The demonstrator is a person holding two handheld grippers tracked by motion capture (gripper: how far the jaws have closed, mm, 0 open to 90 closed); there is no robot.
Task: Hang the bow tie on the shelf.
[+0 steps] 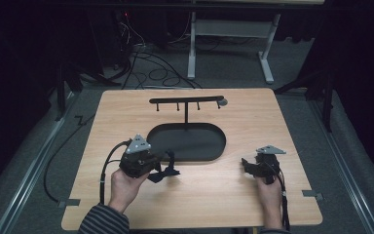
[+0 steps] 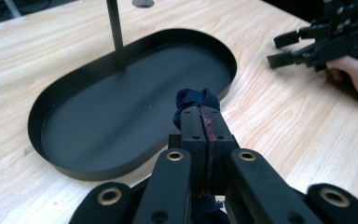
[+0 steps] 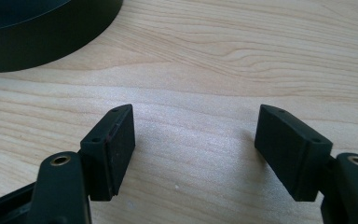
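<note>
Left gripper (image 2: 200, 119), lower centre: pressed tight on dark cloth (image 2: 196, 99) beside tray (image 2: 37, 109). Right gripper (image 3: 193, 140), lower right: spread, idle. Best lifted slowly, pinch kept firm, towards rack (image 1: 187, 100) hooks.

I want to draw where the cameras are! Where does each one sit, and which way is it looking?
High view: sits above the table, looking forward and down; both forearms and hands, left gripper, right gripper.
Left gripper view: rides the left gripper, looking along jaws shut on dark cloth toward the tray; the other hand shows.
Right gripper view: rides the right gripper, facing tabletop; open jaws.
Shared: every view shows the tray.
</note>
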